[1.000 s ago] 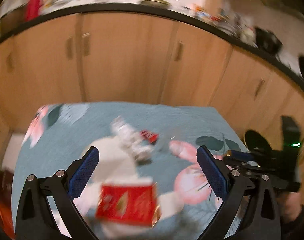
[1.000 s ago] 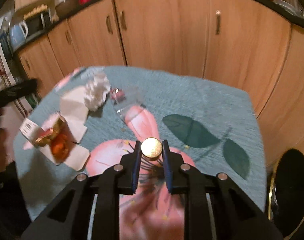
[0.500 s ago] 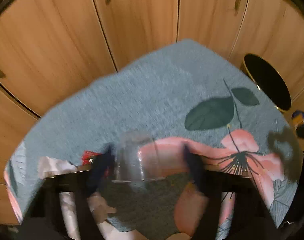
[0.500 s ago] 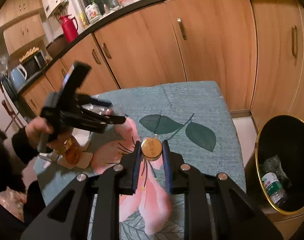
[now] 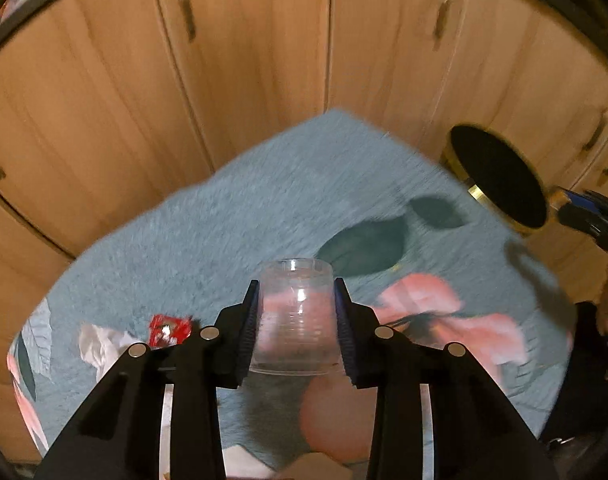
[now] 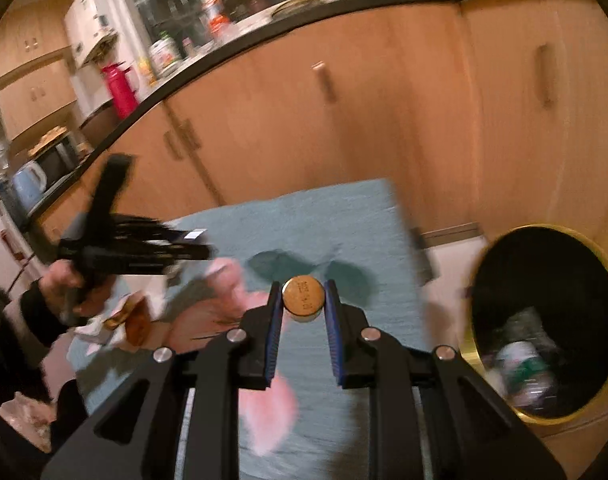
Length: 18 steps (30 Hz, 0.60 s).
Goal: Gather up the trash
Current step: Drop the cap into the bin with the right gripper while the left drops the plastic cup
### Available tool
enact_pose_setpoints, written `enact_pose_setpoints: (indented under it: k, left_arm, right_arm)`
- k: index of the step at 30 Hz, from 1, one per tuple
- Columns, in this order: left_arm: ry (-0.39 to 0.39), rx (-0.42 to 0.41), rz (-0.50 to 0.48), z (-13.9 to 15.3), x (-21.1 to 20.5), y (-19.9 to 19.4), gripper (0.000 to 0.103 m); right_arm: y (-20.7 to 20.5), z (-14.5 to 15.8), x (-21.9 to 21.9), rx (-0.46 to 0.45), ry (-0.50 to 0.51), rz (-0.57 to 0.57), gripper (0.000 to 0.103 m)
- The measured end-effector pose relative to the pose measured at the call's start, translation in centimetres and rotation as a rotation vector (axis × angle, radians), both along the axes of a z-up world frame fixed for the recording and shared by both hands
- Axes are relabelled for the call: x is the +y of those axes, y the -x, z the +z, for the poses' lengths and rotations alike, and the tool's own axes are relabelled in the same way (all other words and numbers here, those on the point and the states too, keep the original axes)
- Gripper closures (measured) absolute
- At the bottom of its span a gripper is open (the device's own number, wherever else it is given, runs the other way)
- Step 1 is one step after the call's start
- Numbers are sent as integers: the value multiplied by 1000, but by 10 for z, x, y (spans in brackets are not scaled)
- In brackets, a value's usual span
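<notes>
Left gripper (image 5: 296, 320) now clamped on clear plastic cup (image 5: 294, 314), lifted off bench centre; was open. Right gripper (image 6: 304, 304) still gripping round gold cap (image 6: 304, 295), nearing black gold-rimmed bin (image 6: 543, 320).

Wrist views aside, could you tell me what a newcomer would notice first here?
A clear plastic cup is pinched in the left tool above the teal flowered cloth. The right tool grips a gold cap, with the gold-rimmed black bin at its right.
</notes>
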<state>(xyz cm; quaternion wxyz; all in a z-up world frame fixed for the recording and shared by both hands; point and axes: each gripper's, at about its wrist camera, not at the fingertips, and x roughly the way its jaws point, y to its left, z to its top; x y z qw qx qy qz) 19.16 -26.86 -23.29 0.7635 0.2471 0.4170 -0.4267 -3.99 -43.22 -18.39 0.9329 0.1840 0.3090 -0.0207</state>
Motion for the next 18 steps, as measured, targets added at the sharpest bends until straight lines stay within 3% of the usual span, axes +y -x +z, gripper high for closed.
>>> enact_pose_setpoints:
  k: [7, 11, 13, 14, 15, 18]
  left_arm:
    - [113, 89, -102, 18, -36, 50, 69]
    - [101, 134, -161, 7, -76, 77, 69]
    - [97, 154, -189, 4, -97, 89, 69]
    - [97, 159, -199, 3, -105, 93, 69]
    - [92, 168, -215, -1, -119, 98, 69]
    - [80, 189, -245, -9, -153, 110, 69]
  right_arm:
    - [34, -25, -97, 112, 60, -234, 81]
    - [34, -54, -119, 177, 72, -273, 81]
    - [33, -70, -128, 205, 73, -296, 75]
    - [35, -75, -131, 210, 68, -310, 62]
    - [39, -78, -136, 202, 56, -330, 57]
    - [55, -78, -142, 168, 39, -350, 55]
